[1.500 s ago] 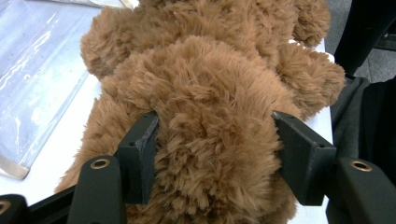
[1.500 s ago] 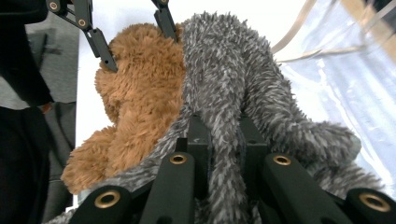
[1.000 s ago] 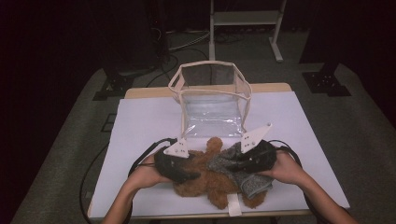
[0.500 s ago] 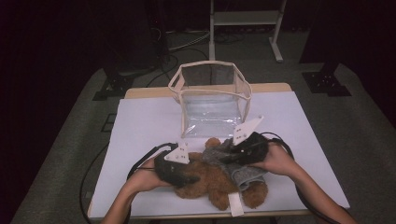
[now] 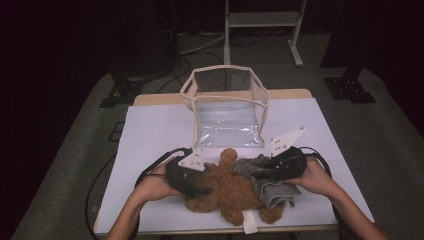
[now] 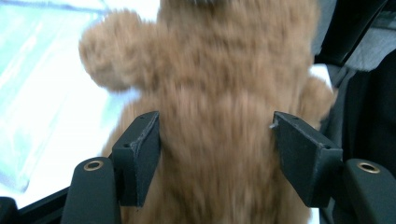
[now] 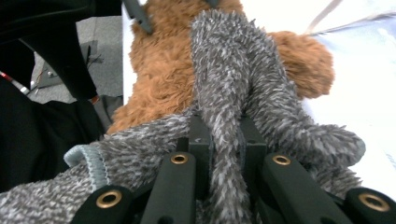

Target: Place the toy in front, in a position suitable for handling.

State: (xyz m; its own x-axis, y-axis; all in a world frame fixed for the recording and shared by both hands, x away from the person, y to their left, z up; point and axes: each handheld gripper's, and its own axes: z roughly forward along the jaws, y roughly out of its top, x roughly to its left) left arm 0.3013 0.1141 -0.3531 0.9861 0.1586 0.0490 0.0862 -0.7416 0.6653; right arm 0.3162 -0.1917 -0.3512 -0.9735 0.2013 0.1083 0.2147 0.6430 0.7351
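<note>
Brown plush bear (image 5: 230, 189) at the counter's (image 5: 150, 130) near edge, soft and light: left tool (image 6: 217, 154), jaws just opening, straddles its torso without clamping, while right tool (image 7: 223, 154) pinches a fold of its limp grey fuzzy garment (image 7: 243, 88), best gripped by bunched fabric

Two bare forearms, no sleeves visible. Each hand carries a black two-jaw gripper: left gripper (image 5: 200, 190), right gripper (image 5: 260, 172). On top of each sits a pale grey three-cornered plate with small dark screw dots. Black cables loop behind them. The jaws are blocky matte black, with brass-ringed holes at their bases.
</note>
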